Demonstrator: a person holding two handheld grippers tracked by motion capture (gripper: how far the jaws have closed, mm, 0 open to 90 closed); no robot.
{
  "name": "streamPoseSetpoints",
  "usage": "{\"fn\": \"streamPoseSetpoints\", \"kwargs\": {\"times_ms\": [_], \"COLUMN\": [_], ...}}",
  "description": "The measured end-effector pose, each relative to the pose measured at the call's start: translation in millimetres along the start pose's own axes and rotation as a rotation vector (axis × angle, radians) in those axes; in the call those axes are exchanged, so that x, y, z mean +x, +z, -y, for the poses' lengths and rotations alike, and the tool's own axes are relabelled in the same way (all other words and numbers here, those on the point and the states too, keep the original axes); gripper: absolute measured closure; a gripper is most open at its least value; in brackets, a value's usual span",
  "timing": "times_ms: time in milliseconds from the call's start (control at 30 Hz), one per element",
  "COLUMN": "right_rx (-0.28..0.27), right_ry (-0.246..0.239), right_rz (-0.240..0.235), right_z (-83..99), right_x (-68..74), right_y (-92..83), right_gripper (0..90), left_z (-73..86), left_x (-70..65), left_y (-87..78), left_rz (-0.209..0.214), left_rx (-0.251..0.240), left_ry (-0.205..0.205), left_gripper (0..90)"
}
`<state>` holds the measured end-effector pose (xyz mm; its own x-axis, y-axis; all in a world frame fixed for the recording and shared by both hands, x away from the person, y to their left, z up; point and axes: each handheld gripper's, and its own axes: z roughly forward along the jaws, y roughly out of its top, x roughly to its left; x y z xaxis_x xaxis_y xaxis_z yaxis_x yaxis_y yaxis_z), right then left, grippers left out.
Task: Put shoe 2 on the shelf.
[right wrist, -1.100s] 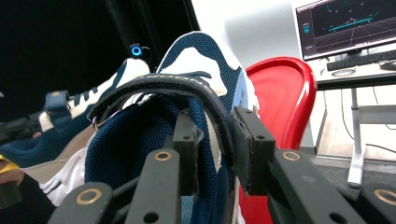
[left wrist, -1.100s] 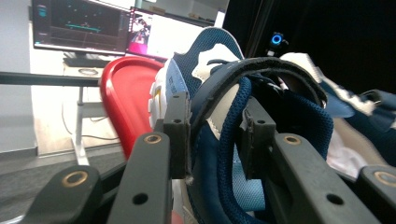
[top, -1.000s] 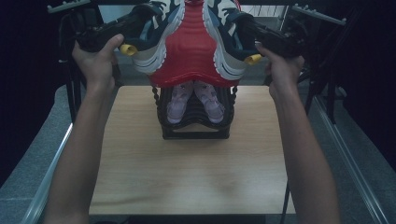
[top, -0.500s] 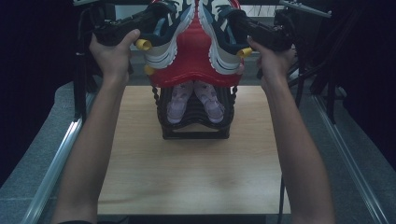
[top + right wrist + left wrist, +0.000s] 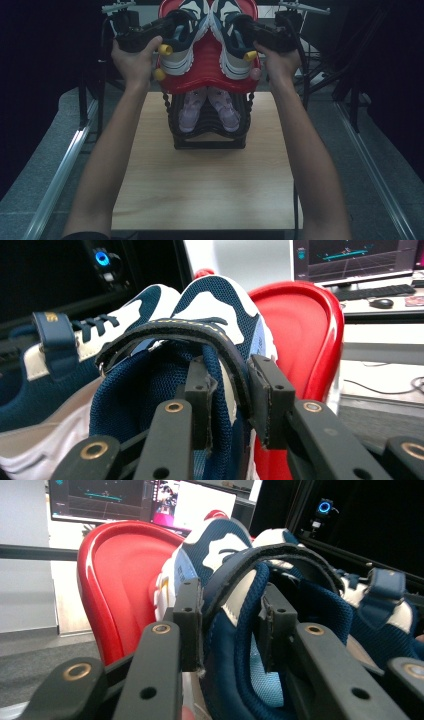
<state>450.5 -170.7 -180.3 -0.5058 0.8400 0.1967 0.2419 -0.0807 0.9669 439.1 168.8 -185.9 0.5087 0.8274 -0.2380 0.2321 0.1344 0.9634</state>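
Two navy-and-white sneakers lie side by side on the red top tray [image 5: 210, 82] of a black shoe rack [image 5: 207, 137]. My left gripper [image 5: 172, 25] is shut on the left sneaker [image 5: 180, 47]; in the left gripper view its jaws [image 5: 231, 610] pinch the shoe's collar wall [image 5: 235, 645], one inside and one outside, with the red tray [image 5: 120, 575] behind. My right gripper [image 5: 248, 29] is shut on the right sneaker [image 5: 232, 50]; in the right gripper view [image 5: 232, 382] the collar and strap [image 5: 170, 327] sit between the pads, beside the tray [image 5: 305, 325].
A pair of pale pink shoes [image 5: 205, 107] sits on the rack's lower shelf. The rack stands at the far end of a wooden table [image 5: 205, 185]. Metal rails [image 5: 60, 175] run along both sides. Monitors [image 5: 100, 497] stand beyond the rack.
Both hands have drawn inward toward each other and slightly farther from the person, bringing the two sneakers closer together over the red tray.
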Motion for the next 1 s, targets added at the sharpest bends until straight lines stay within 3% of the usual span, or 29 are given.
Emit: {"fn": "streamPoseSetpoints", "kwargs": {"times_ms": [300, 467, 600, 767, 833, 1000], "right_rx": [0.016, 0.034, 0.039, 0.049, 0.051, 0.049], "right_ry": [-0.018, -0.058, -0.055, -0.063, -0.068, -0.058], "right_rz": [0.009, 0.028, 0.017, 0.0, -0.007, -0.039], "right_z": [6.4, 4.5, 3.7, 3.6, 4.2, 5.7], "right_x": [-1.1, 0.8, -2.0, -2.4, -2.3, -3.8], "right_y": [6.5, 6.4, 5.7, 5.8, 5.7, 6.2], "right_gripper": [69.5, 69.7, 69.8, 69.8, 69.8, 69.0], "left_z": [6.6, 12.7, 16.9, 20.2, 23.1, 26.7], "left_x": [-9.8, -8.4, -9.1, -5.5, -3.7, 1.1], "left_y": [9.5, 13.3, 13.0, 11.5, 9.9, 7.4], "left_rz": [0.004, 0.037, 0.003, 0.0, -0.015, 0.004], "left_rx": [0.001, 0.022, 0.012, 0.007, 0.012, -0.003], "left_ry": [0.024, -0.044, 0.016, 0.041, 0.078, 0.054], "left_gripper": [64.8, 64.7, 65.9, 65.9, 65.8, 64.4]}}
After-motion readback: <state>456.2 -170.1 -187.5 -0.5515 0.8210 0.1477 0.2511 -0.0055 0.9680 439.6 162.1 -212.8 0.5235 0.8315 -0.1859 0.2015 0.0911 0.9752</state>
